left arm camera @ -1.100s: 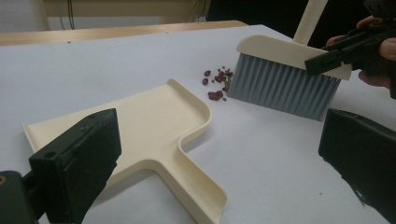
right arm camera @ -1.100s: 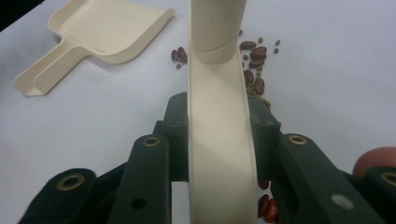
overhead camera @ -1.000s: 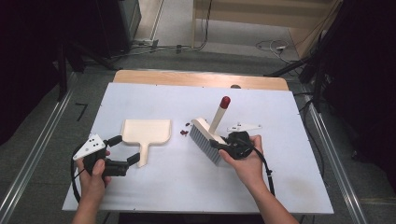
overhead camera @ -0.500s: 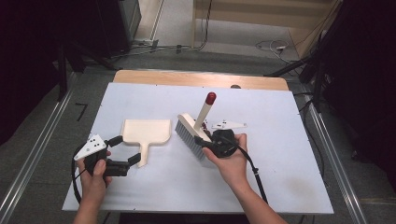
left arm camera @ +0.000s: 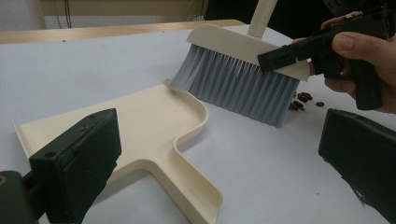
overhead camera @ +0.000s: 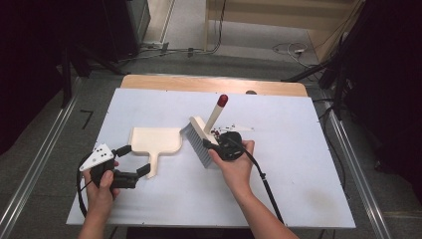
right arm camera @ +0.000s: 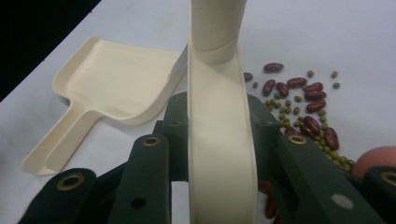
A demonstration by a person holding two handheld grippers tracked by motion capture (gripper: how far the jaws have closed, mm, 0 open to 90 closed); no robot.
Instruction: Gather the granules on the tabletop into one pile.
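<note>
Looking down, we saw a white desk (overhead camera: 298, 164) with a wooden strip along its far edge, standing on grey floor (overhead camera: 45, 129) between metal rails, cables trailing beyond. On it lay a cream dustpan (overhead camera: 155, 141), handle toward us. Our right hand-held gripper (overhead camera: 225, 147) clamped the cream brush (overhead camera: 199, 139), whose grey bristles met the pan's lip, beans (right arm camera: 299, 98) scattered behind. Our left hand-held gripper (overhead camera: 144, 172) gaped wide around the pan's handle.
</note>
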